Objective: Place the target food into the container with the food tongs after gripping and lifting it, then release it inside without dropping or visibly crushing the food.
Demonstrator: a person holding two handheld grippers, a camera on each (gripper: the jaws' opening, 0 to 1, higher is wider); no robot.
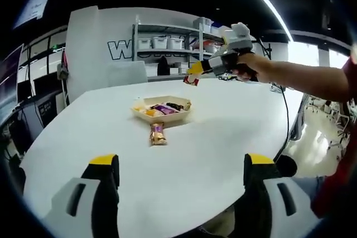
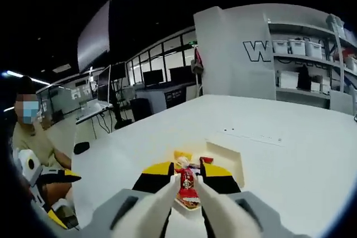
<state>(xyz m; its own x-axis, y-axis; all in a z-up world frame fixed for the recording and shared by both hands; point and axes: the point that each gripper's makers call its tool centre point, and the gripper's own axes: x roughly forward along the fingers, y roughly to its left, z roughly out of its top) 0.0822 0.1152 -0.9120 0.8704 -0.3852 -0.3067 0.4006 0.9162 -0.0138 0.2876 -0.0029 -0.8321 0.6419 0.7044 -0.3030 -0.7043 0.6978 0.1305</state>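
Observation:
A beige tray (image 1: 162, 117) holding several wrapped snacks sits mid-table in the left gripper view. A brown-and-purple snack bar (image 1: 158, 134) lies on the table just in front of it. My left gripper (image 1: 182, 165) is open and low over the near table edge, with nothing between its yellow-tipped jaws. My right gripper (image 1: 196, 71), held by a hand, hovers above and beyond the tray with a red snack packet (image 1: 191, 81) hanging from it. In the right gripper view, white tongs on my right gripper (image 2: 188, 178) are shut on the red packet (image 2: 188, 188) over the tray (image 2: 231, 159).
The white table (image 1: 234, 132) is broad, with its edge curving away on the right. Shelving with white bins (image 1: 160, 43) stands behind it. A seated person (image 2: 33, 137) and my left gripper (image 2: 57, 196) sit at the left of the right gripper view.

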